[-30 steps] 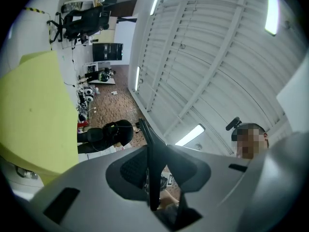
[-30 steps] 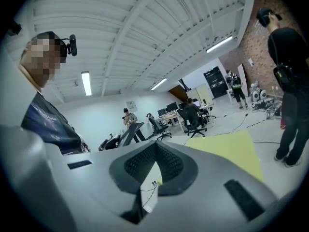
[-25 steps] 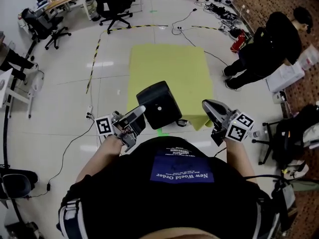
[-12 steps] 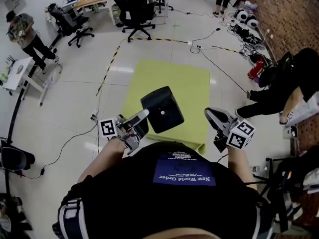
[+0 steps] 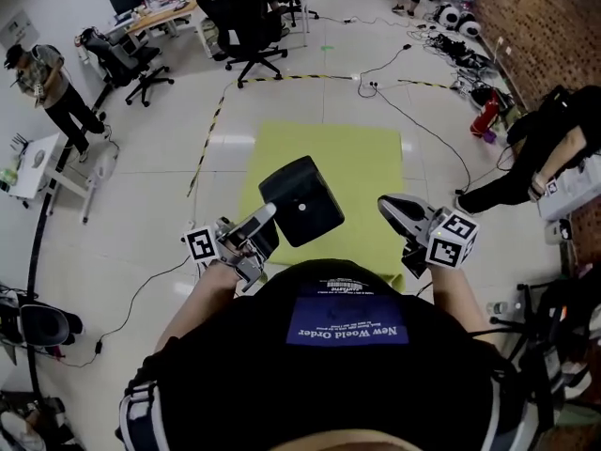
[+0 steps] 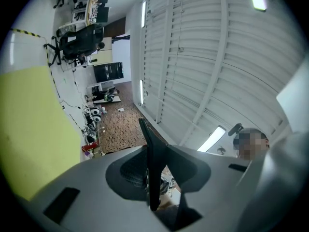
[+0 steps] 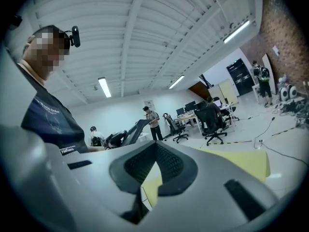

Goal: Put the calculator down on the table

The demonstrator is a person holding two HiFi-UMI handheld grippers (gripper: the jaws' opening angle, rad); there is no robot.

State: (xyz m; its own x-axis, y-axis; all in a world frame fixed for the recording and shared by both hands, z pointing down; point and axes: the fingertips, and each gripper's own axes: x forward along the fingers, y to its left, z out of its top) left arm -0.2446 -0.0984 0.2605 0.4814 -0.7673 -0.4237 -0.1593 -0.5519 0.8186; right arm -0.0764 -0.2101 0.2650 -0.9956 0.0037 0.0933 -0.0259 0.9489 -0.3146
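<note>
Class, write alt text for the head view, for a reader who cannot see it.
Seen from above, the left claw holds a black calculator above a yellow table, not yet set down. The right claw is beside it, empty. Office chairs and people are around the room.

Bench (image 5: 324, 158) stands on floor dead ahead, centre. Calculator (image 5: 300, 200) sits up over its near edge, clamped between fingers of left gripper (image 5: 269, 214), which is left of it. Right gripper (image 5: 399, 209) is by bench's near right corner, well apart from calculator. Office chair (image 5: 246, 26) behind bench, desks (image 5: 164, 3) behind-left. Standing person (image 5: 47, 78) far left, another person (image 5: 554, 125) right of bench. Cables (image 5: 413, 73) on floor behind-right.
</note>
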